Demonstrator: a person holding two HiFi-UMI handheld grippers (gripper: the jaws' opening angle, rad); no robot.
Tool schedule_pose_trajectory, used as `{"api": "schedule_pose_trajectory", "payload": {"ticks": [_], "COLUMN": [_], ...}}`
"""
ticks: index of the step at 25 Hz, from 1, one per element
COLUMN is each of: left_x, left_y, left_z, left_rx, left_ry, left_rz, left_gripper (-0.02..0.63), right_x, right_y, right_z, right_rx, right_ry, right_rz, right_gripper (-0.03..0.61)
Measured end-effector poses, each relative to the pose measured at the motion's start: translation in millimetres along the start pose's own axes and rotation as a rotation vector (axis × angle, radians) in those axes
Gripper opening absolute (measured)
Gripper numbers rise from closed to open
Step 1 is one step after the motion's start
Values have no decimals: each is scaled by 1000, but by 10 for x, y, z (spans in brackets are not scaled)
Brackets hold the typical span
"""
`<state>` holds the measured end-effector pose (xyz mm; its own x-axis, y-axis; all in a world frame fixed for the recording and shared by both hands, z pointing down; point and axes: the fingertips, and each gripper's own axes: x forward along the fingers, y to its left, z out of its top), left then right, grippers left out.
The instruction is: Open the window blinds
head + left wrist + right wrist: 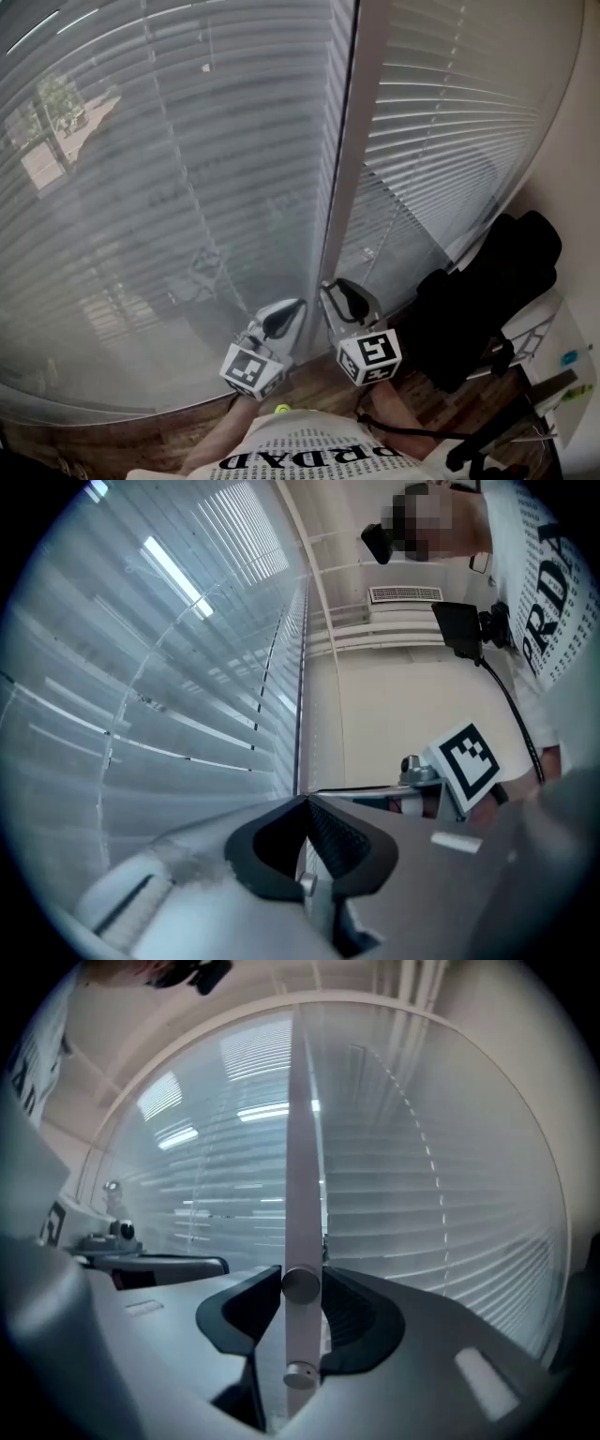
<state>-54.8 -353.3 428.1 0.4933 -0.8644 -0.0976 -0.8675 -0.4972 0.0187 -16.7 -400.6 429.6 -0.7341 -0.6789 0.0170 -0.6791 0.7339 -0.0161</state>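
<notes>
Two sets of grey slatted blinds (187,169) hang shut on either side of a pale upright window frame (342,141). In the right gripper view a white tilt wand (302,1185) hangs straight down in front of the slats (450,1194). Its knobbed lower end sits between the pads of my right gripper (302,1288), which press on it from both sides. My right gripper (328,289) points at the foot of the frame. Close on its left, my left gripper (296,307) is shut with nothing in it, its tips (306,801) meeting near the frame.
A black bag or chair (487,291) stands low at the right, beside a pale wall (572,169). Wooden floor (141,441) runs below the window. The right gripper's marker cube (466,761) shows in the left gripper view, close alongside.
</notes>
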Motion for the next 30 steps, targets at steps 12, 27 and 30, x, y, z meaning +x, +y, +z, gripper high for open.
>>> {"api": "schedule_pose_trajectory", "payload": {"ticks": [12, 27, 30], "left_x": [46, 69, 70], "left_y": [-19, -6, -16], "left_z": [-1, -16, 0], "left_rx": [-5, -6, -9], "left_ry": [11, 12, -2], "left_rz": [6, 16, 7], "left_gripper": [-8, -8, -8], "right_x": [90, 81, 81], "right_y": [130, 88, 62], "right_z": [-2, 33, 35], "right_rx": [-566, -364, -242], "right_ry": [51, 6, -9], "right_rz": [-34, -33, -30], "right_gripper": [142, 135, 135]}}
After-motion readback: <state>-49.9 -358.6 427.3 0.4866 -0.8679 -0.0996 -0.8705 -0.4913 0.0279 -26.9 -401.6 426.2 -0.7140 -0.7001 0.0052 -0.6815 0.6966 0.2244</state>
